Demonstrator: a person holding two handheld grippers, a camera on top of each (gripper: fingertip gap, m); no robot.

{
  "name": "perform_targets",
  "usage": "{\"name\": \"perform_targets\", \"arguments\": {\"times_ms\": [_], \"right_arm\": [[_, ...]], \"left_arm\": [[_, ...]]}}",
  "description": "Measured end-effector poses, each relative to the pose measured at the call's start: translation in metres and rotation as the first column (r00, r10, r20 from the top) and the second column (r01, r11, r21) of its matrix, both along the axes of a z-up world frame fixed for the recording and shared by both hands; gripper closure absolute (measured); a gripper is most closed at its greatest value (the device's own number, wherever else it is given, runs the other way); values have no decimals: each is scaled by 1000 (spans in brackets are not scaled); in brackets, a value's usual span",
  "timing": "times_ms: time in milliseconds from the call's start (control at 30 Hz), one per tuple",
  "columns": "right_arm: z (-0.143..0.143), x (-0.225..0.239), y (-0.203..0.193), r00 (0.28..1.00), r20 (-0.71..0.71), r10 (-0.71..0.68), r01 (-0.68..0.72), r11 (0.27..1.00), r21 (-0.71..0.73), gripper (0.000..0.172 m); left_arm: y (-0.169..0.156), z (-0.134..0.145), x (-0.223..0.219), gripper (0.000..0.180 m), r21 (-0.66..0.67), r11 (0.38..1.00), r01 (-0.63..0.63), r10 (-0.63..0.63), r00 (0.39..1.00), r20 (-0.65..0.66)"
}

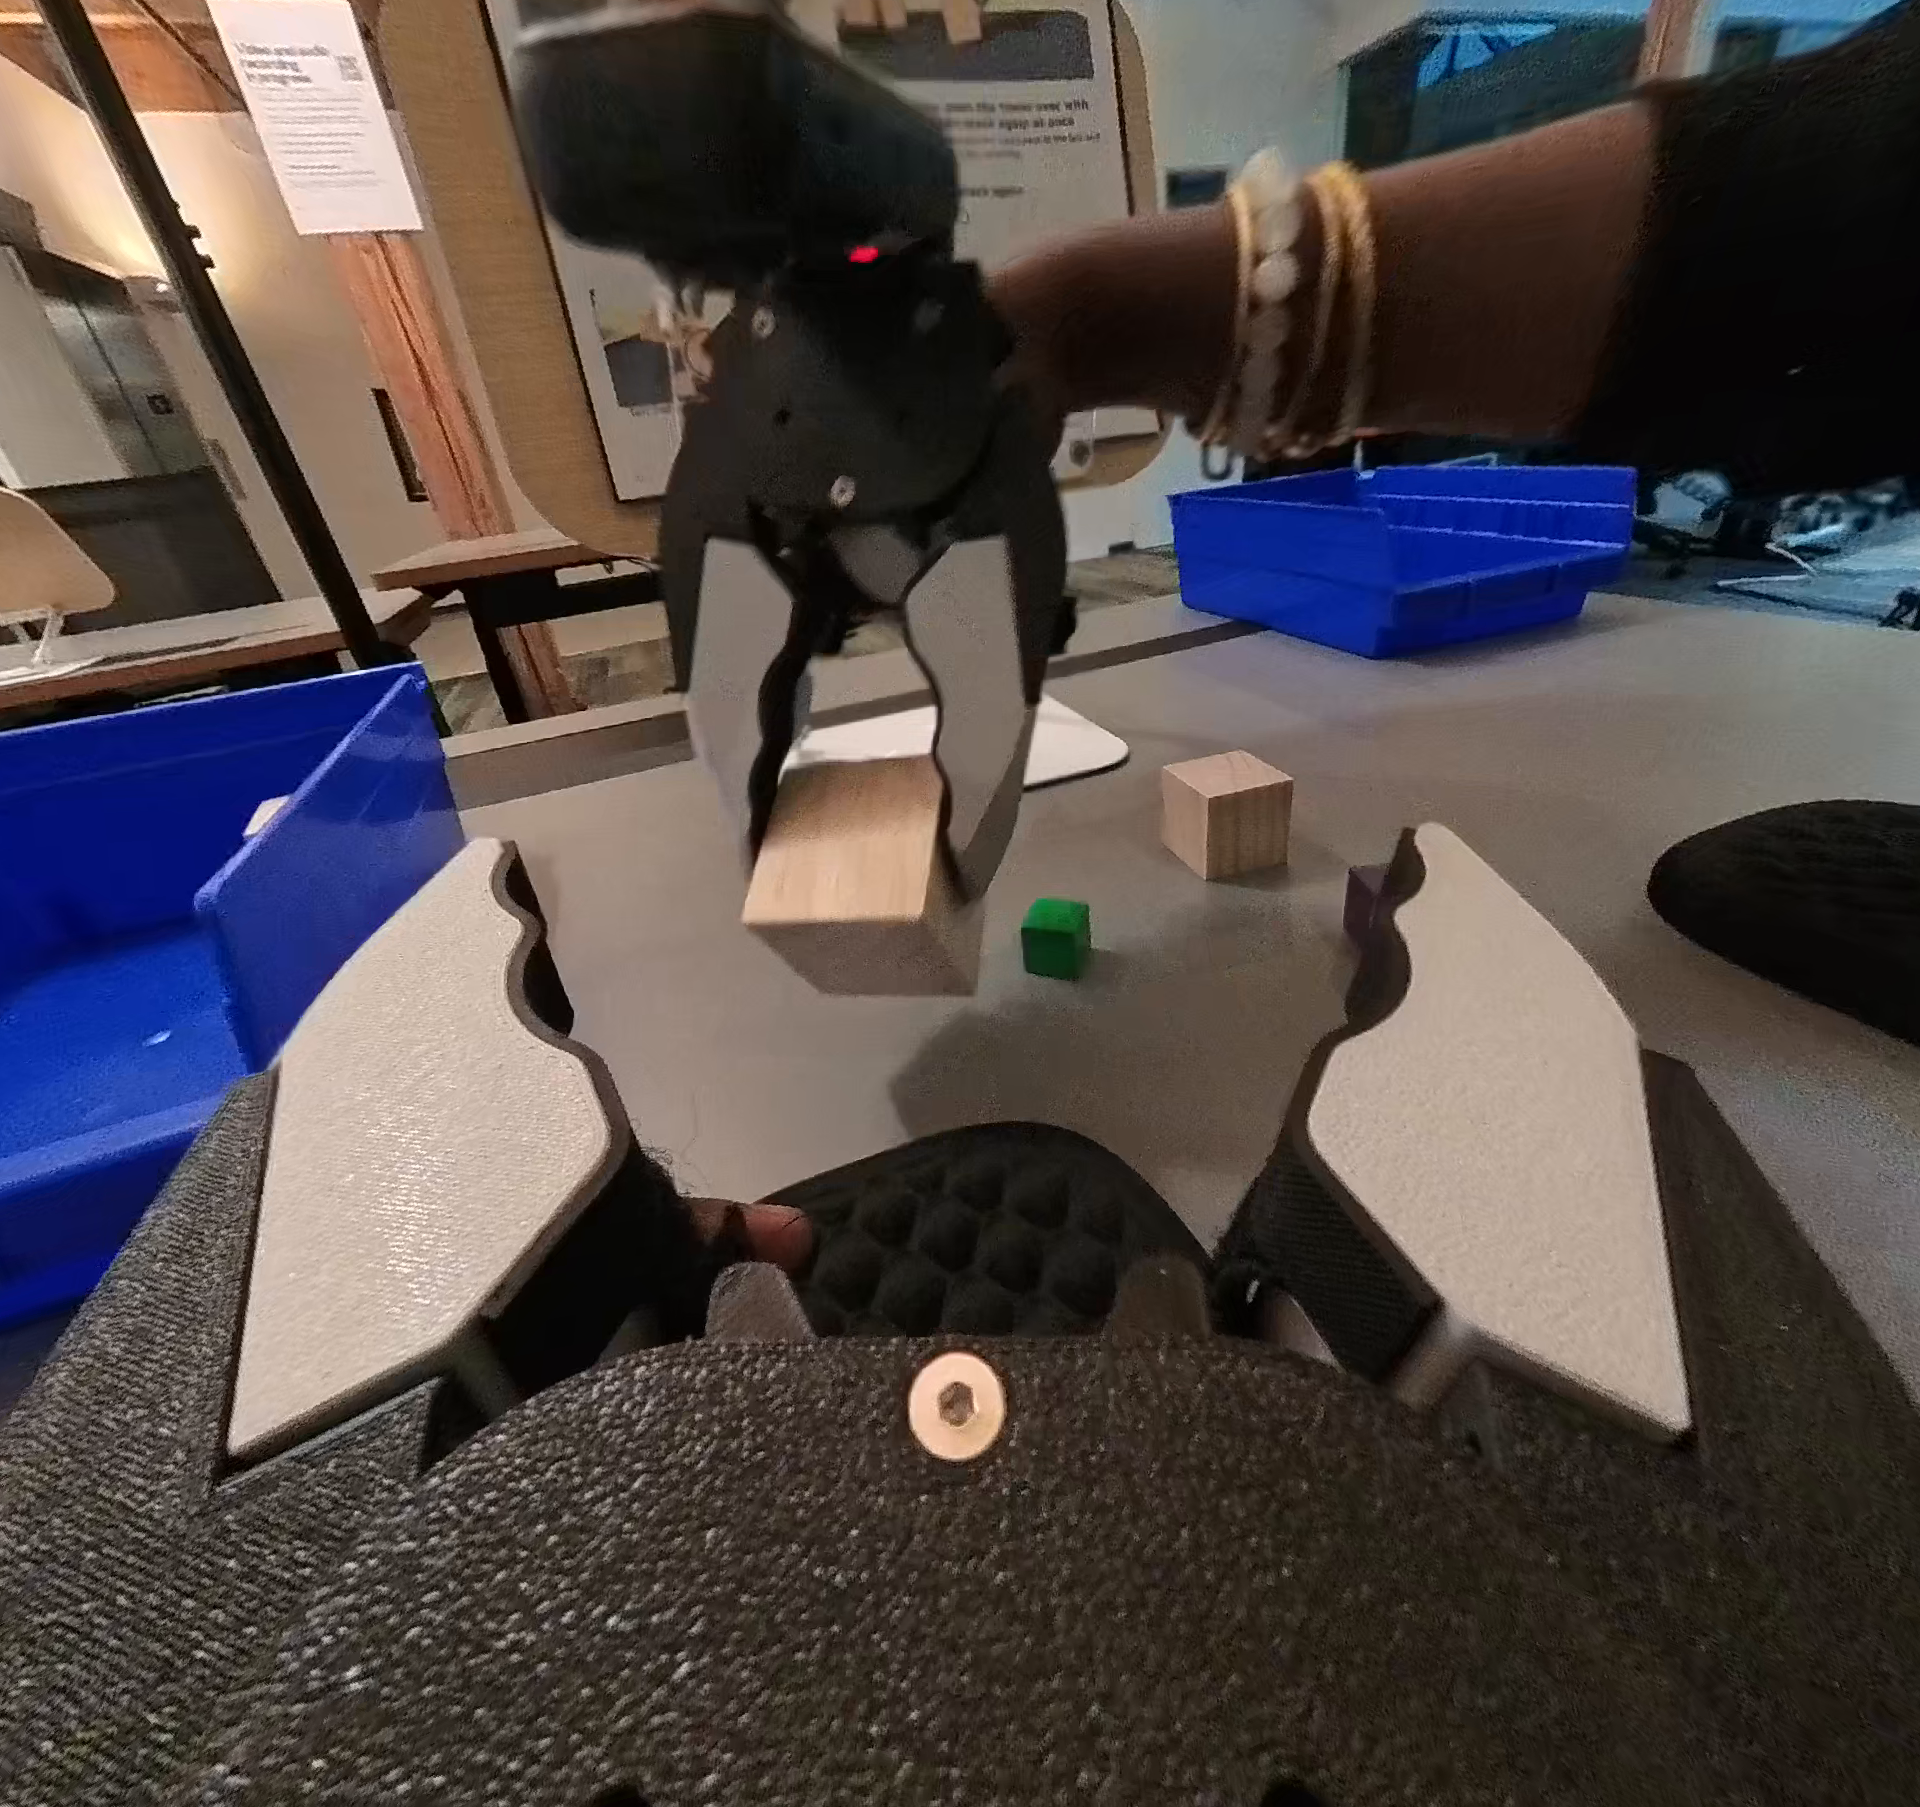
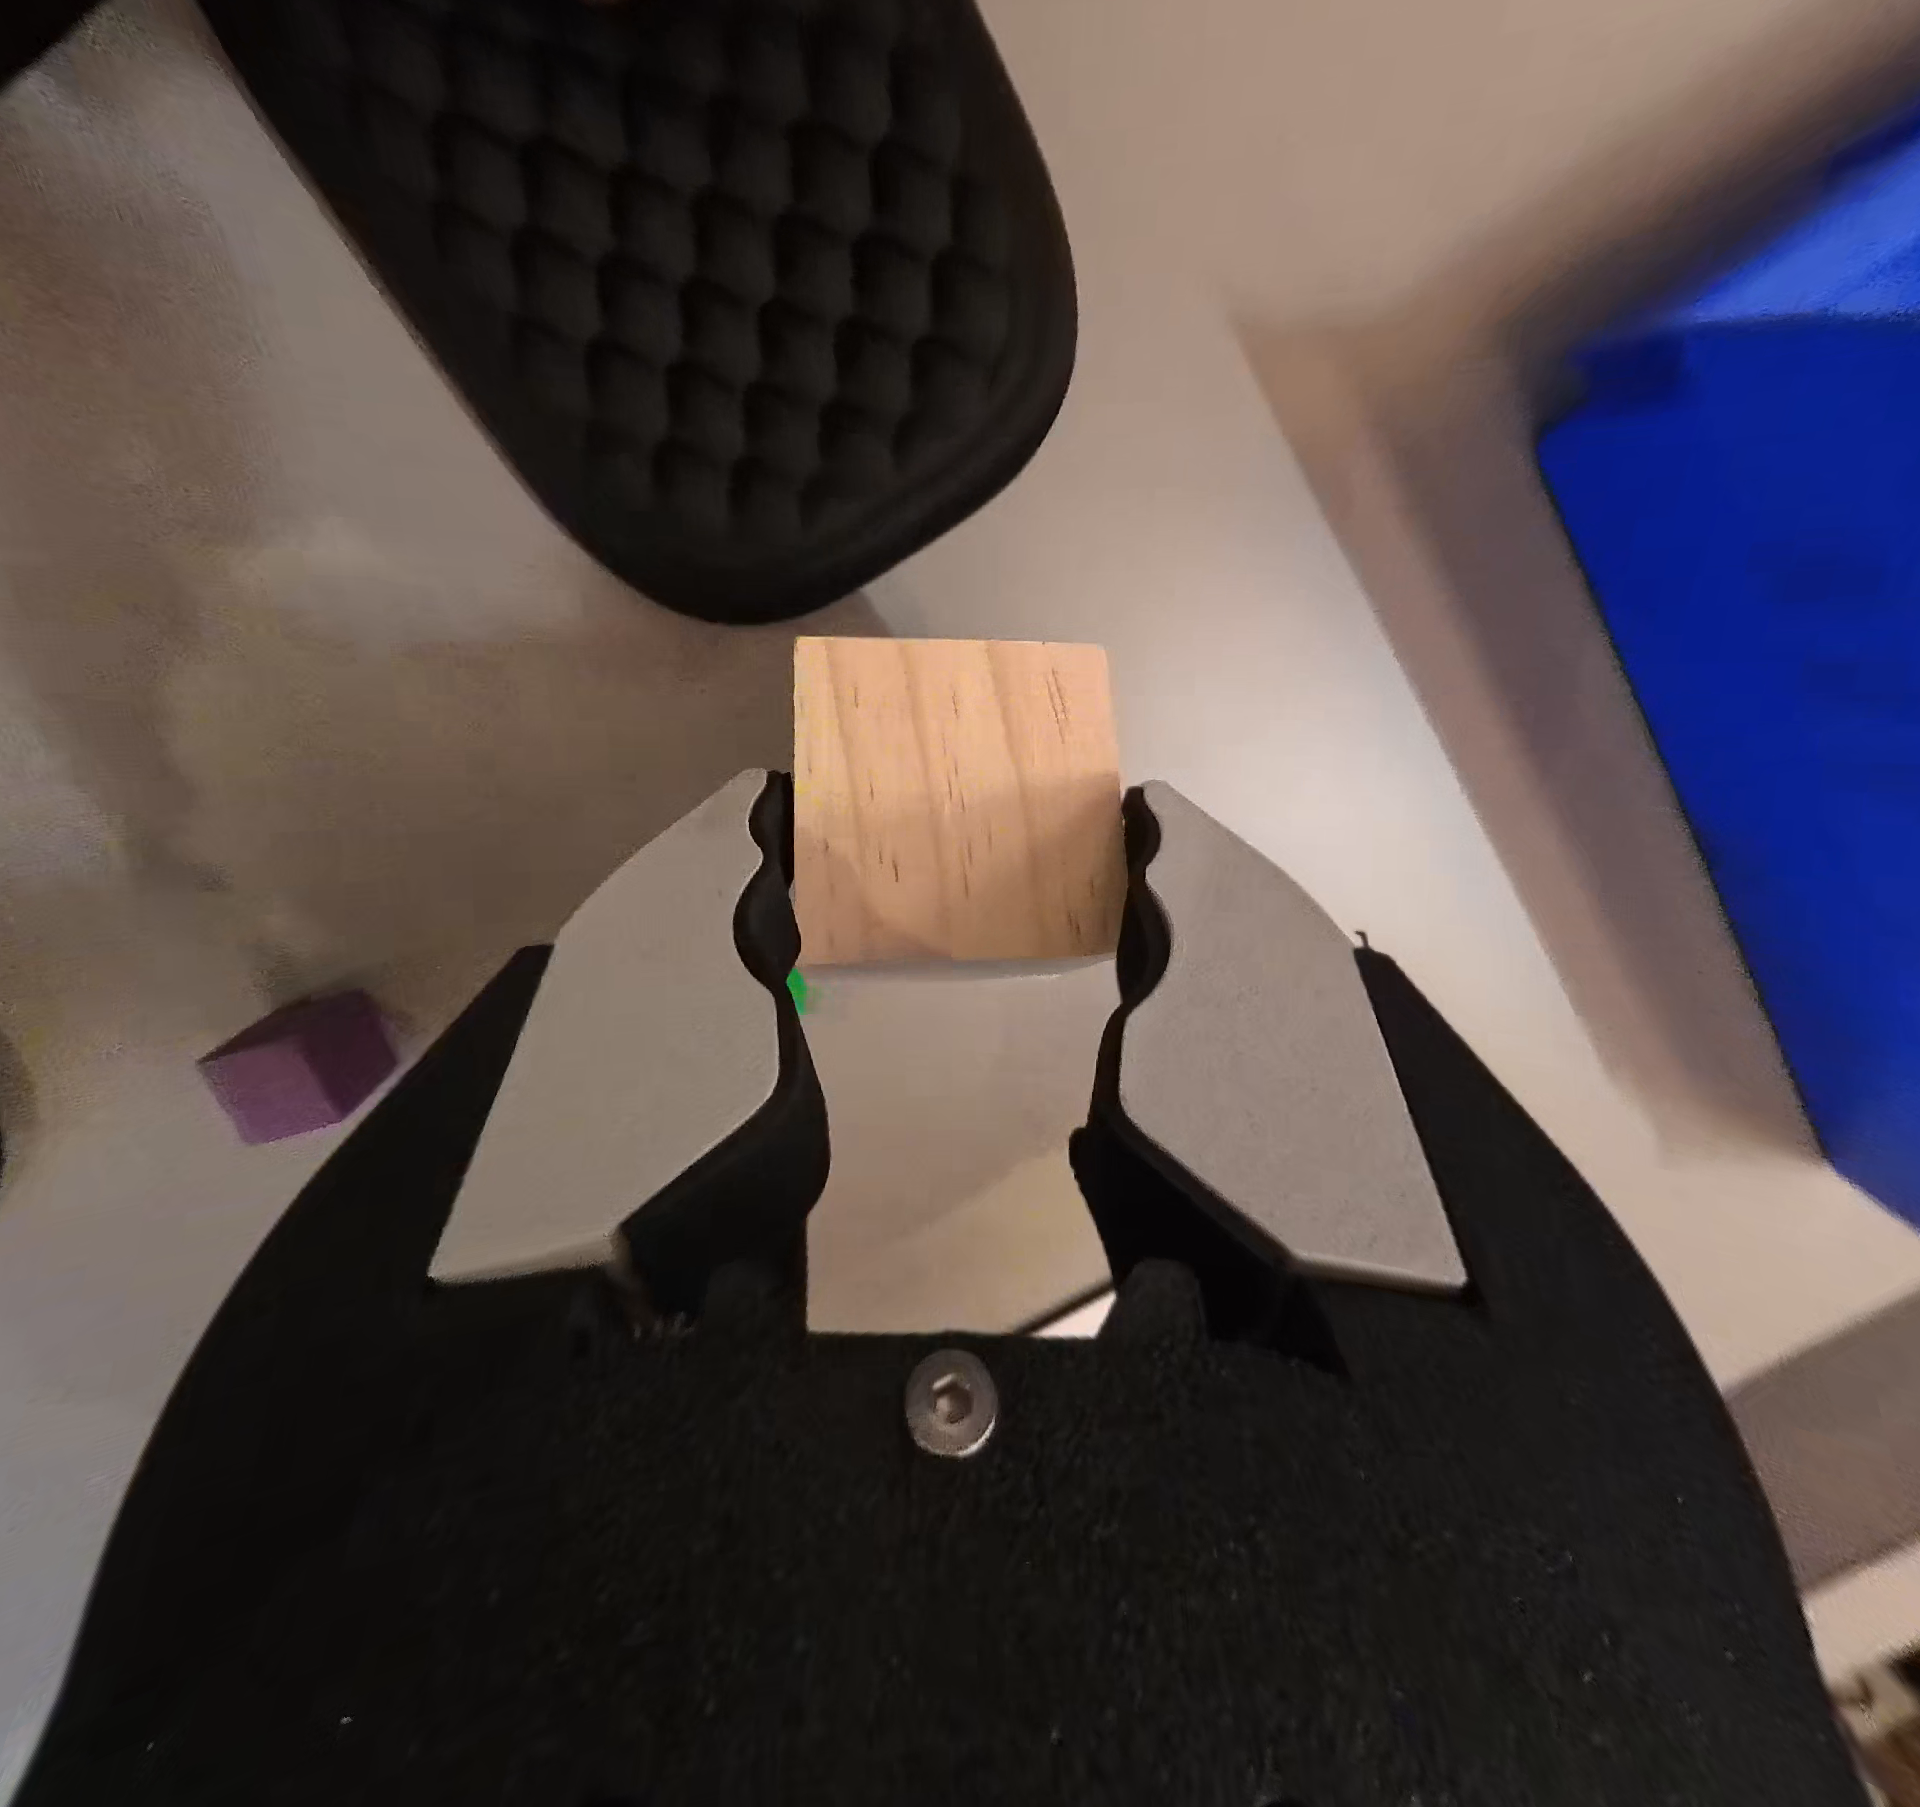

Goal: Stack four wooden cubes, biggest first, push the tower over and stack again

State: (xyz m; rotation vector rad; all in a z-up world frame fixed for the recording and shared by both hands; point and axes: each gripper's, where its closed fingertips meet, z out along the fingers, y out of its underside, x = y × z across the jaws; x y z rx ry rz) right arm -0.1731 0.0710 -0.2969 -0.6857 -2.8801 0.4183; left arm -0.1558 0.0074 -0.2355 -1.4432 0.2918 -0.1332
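1. The right gripper (image 2: 961, 874) grips a large pale wooden block (image 2: 956, 801); its two black wavy pads press on the block's opposite sides.
2. In the left wrist view that same gripper (image 1: 862, 822) points down, with the block (image 1: 847, 864) lifted clear of the grey table (image 1: 1507, 770) and a soft shadow beneath it.
3. A person's arm with gold bracelets (image 1: 1294, 303) reaches in from the right behind that gripper.
4. The left gripper (image 1: 961, 926) is spread wide and grasps nothing; only bare tabletop lies between its fingers (image 1: 436, 1061).
5. A small green cube (image 1: 1055, 936) sits on the table just right of the lifted block.
6. A smaller wooden cube (image 1: 1226, 812) stands farther back and to the right.
7. A purple cube (image 2: 301, 1061) lies on the table; in the left wrist view it is partly hidden behind the left gripper's right finger.
8. A black dimpled foam pad (image 2: 665, 303) rests on the table near the left gripper.
9. One blue bin (image 1: 156, 926) stands at the left, and another blue bin (image 1: 1403, 562) at the far right.
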Motion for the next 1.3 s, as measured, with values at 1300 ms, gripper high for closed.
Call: {"name": "perform_targets", "arguments": {"times_ms": [1300], "right_arm": [[-25, 166, 78, 457, 59, -888, 874, 460, 154, 94]], "left_arm": [[2, -1, -4, 41, -31, 999, 33, -31, 996, 79]]}}
